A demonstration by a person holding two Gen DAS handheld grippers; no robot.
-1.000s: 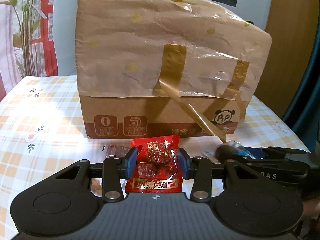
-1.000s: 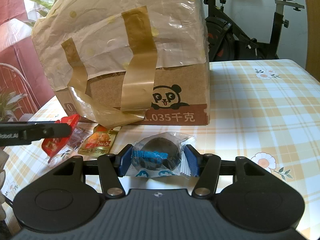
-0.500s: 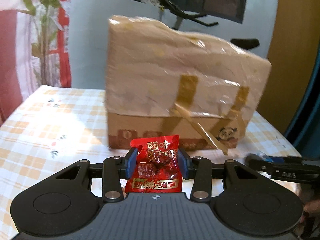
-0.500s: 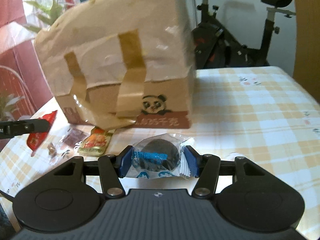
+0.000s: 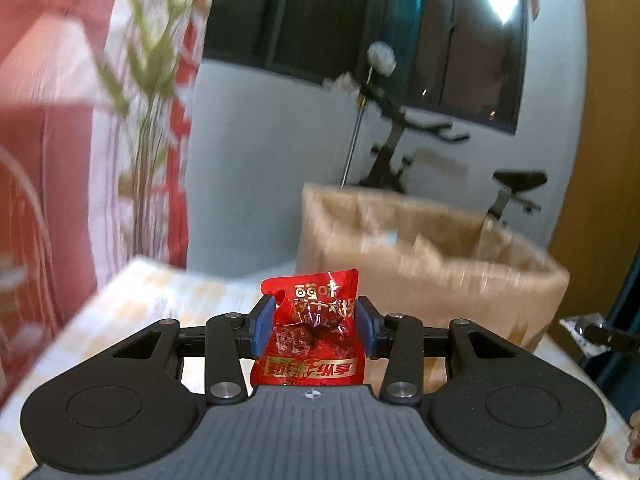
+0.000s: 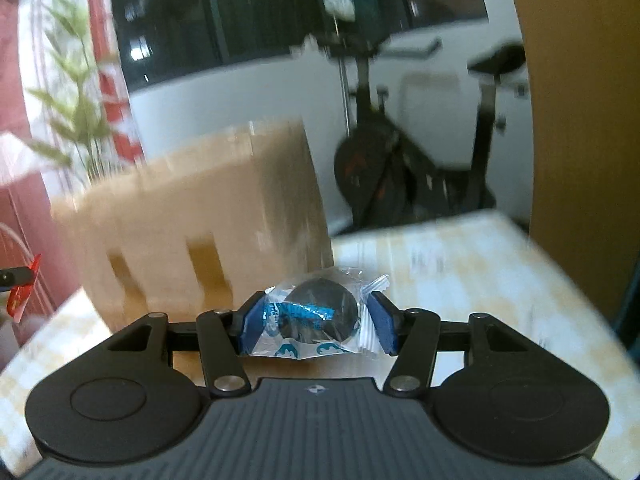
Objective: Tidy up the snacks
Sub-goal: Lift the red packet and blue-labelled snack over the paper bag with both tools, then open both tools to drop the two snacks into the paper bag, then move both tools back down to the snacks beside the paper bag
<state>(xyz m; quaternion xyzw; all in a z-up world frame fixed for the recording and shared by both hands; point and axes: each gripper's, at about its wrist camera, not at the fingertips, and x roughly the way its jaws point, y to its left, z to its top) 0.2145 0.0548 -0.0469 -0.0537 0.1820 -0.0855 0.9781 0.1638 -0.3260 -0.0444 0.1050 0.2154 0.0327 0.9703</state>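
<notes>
A: Two snacks, one per gripper. The left gripper is clenched on a red packet; the right gripper is clenched on a clear-wrapped dark cookie. Both are up off the table.

B: And where does the box lie from them?

A: Ahead and below. From the left wrist the box sits ahead and to the right, its open top showing, so that hand would need to travel forward and rightward. From the right wrist the same box is ahead and to the left, only its near wall in sight, heavily blurred.

B: Which hand is nearer?

A: I can't tell from the pictures. I'd judge the left better placed, since its camera looks over the rim.

B: How do the snacks sit?

A: The packet stands upright, long axis vertical, sealed top edge up, pinched across its width by the blue pads. The cookie lies flat, its wrapper's long axis running pad to pad, crimped ends sticking out to either side.

B: Risks?

A: Probably little; both are light. The packet's upright pose should let it drop straight in once over the opening.
</notes>
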